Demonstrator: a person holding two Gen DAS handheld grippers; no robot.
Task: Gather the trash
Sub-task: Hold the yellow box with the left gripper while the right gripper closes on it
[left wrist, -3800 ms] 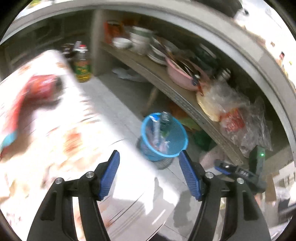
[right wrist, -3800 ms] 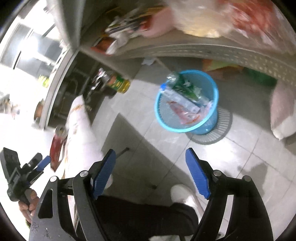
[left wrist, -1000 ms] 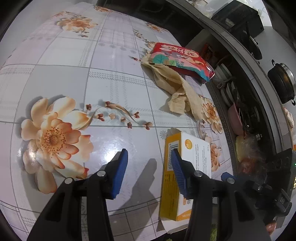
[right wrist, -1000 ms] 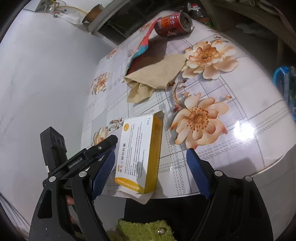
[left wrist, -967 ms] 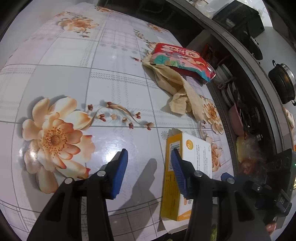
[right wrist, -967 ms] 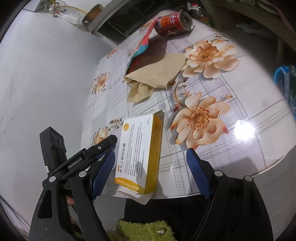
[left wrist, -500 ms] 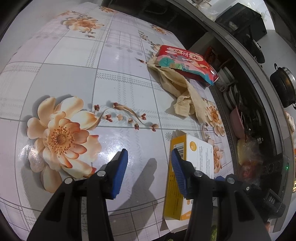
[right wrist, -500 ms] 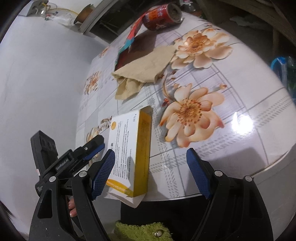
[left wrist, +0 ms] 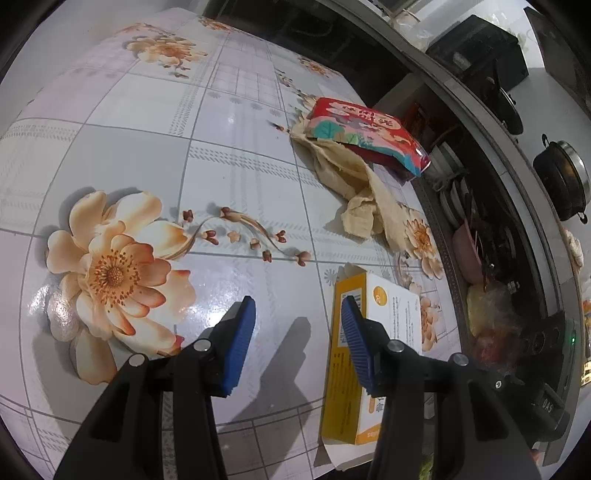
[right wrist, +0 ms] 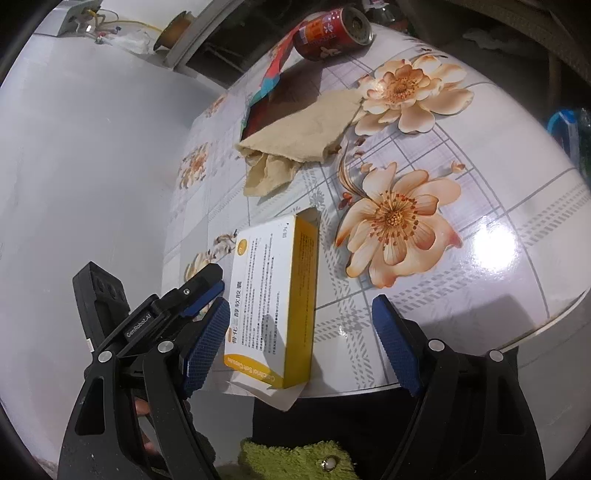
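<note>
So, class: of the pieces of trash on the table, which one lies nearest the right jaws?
The yellow box at the near table edge, right in front of the open jaws; the cloth, wrapper and can lie farther back.

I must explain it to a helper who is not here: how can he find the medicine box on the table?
Look at the flowered table, at its near edge. The medicine box lies flat there between the right gripper's open fingers. It is the only yellow and white carton; the beige cloth and red can lie farther back.

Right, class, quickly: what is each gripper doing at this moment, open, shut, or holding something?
Left gripper: open, empty, above the table beside the yellow box.
Right gripper: open wide, box between its jaws, not gripped.
</note>
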